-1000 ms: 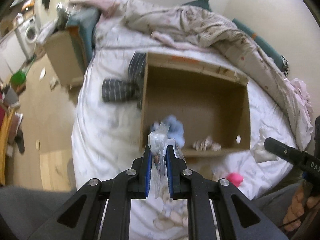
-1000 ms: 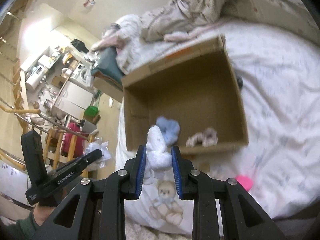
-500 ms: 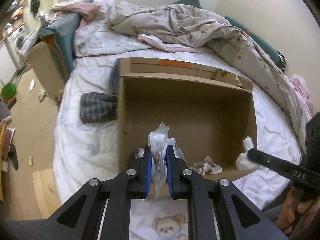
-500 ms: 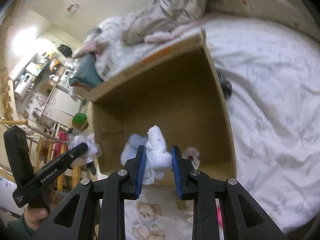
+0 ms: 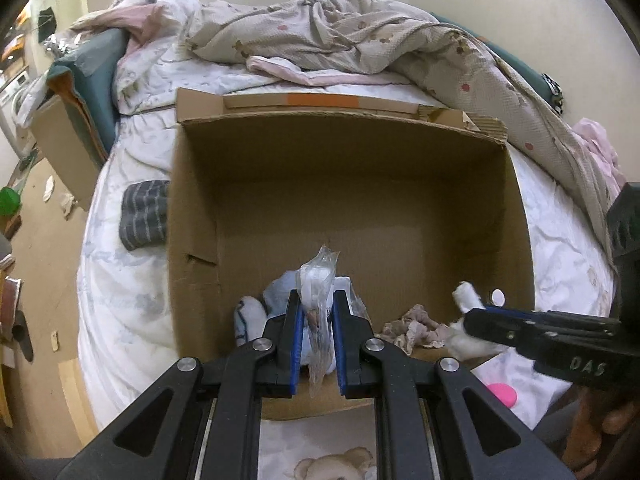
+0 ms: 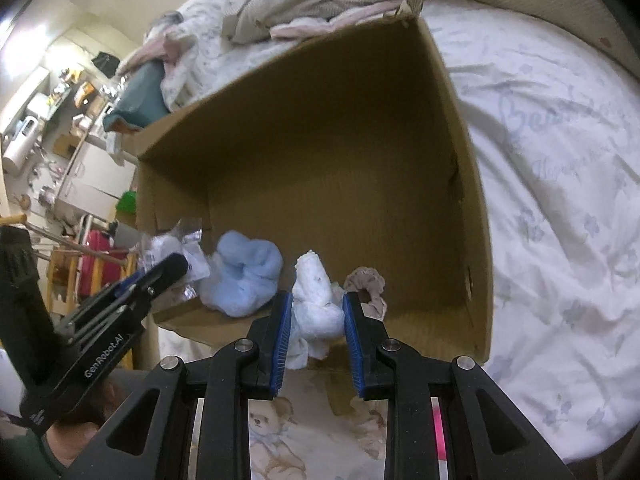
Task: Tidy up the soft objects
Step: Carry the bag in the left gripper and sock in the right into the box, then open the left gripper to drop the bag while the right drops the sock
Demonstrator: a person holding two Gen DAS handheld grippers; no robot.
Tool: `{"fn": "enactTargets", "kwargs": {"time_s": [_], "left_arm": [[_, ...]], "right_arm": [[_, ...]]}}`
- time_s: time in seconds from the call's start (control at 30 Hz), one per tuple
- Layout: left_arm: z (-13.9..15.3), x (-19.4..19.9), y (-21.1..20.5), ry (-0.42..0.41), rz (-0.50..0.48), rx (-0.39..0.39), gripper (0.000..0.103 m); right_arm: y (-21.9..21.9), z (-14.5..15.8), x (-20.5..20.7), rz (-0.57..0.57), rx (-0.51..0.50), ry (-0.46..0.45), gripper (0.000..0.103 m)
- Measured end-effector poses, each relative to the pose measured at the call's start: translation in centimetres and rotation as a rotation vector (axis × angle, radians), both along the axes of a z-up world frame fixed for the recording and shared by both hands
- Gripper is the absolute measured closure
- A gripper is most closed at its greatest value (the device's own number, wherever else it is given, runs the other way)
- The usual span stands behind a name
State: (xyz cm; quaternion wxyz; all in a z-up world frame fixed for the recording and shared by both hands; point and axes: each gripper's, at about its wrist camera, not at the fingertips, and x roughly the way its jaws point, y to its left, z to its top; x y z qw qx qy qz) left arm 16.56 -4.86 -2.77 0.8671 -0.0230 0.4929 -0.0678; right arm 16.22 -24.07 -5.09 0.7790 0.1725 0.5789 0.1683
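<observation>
An open cardboard box (image 5: 392, 184) (image 6: 360, 128) lies on the bed. My left gripper (image 5: 316, 320) is shut on a clear plastic packet with something white in it (image 5: 318, 276), held over the box's near edge; it also shows in the right wrist view (image 6: 176, 252). My right gripper (image 6: 314, 312) is shut on a white cloth bundle (image 6: 314, 296), seen from the left wrist view at the box's near right corner (image 5: 466, 300). Inside the box lie a light blue soft bundle (image 6: 244, 276) and a beige scrunchie (image 6: 366, 284) (image 5: 412, 328).
A crumpled duvet (image 5: 360, 36) covers the far side of the bed. A grey striped cloth (image 5: 144, 212) lies left of the box. A pink object (image 5: 502, 394) sits on the sheet near the box's front right. A second cardboard box (image 5: 60, 148) stands beside the bed.
Both grippers have moved forward over the box's near edge, each still holding its item. The box now fills more of both views.
</observation>
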Motion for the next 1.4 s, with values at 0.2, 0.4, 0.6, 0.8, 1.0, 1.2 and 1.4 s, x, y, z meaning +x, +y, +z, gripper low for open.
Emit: {"fn": "enactTargets", "kwargs": {"time_s": [0.2,0.4,0.6,0.8,1.0,1.2,1.4], "left_arm": [[-0.5,0.1,0.0,0.018,-0.014,-0.003,0.091],[-0.4,-0.1,0.5,0.018,0.003,-0.008,0.091],[-0.5,-0.1,0.6,0.024,0.008,-0.005,0.090],[-0.6,-0.1,0.7,0.044,0.015,-0.002,0.081],[0.1,-0.2,1.0,0.013,0.036,0.014,0.054],[0.6,-0.2,0.9,-0.003,0.042,0.067,0.048],[1.1,-0.4,1.6,-0.023,0.070,0.054,0.048]], "right_arm": [[0.5,-0.6,0.5,-0.004,-0.023,0.018,0.075],[1.0,-1.4,1.1,-0.008,-0.049,0.050,0.075],[1.1,-1.2,1.1,-0.011,-0.039,0.037,0.075],[0.4,-1.4,0.8,-0.015,-0.026,0.041,0.072],[0.3,-1.3,0.9,-0.023,-0.013,0.041,0.061],[0.1,-0.4,1.0,-0.048,0.024,-0.006,0.029],[0.1,1.2,0.9,-0.064,0.024,-0.073,0.027]]}}
